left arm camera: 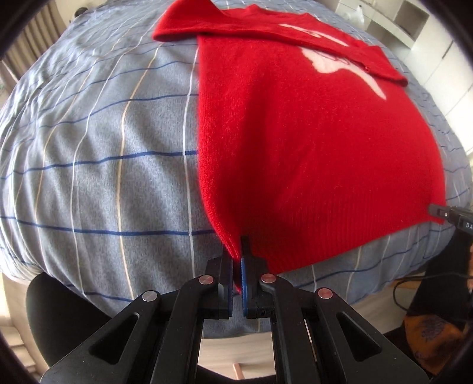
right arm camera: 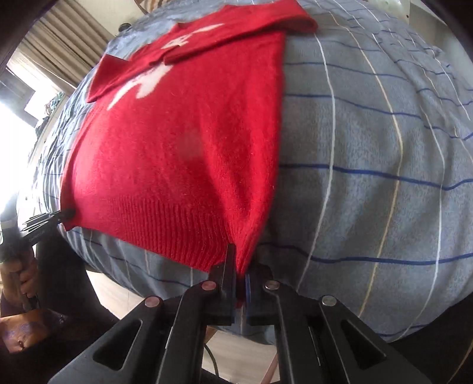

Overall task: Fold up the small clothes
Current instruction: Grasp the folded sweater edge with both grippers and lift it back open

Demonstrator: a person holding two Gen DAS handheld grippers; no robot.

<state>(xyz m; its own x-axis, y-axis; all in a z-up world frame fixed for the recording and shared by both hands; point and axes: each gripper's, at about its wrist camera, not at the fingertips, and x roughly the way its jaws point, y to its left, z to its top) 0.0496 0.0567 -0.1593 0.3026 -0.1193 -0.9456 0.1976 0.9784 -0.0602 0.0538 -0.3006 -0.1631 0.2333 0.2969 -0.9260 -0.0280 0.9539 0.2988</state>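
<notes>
A small red knit sweater (left arm camera: 295, 141) with a white motif lies flat on the striped bed, both sleeves folded across its chest. My left gripper (left arm camera: 238, 260) is shut on the sweater's near left hem corner. My right gripper (right arm camera: 241, 271) is shut on the near right hem corner of the same sweater (right arm camera: 183, 147). Each gripper shows in the other's view at the opposite hem corner: the right one in the left wrist view (left arm camera: 443, 212), the left one in the right wrist view (right arm camera: 63, 214).
The grey-blue blanket (left arm camera: 103, 147) with blue and white stripes covers the bed (right arm camera: 369, 147). Its near edge drops to a wooden floor (right arm camera: 103, 283). White shelves (left arm camera: 399, 26) stand far right. Curtains and a bright window (right arm camera: 35, 82) are at left.
</notes>
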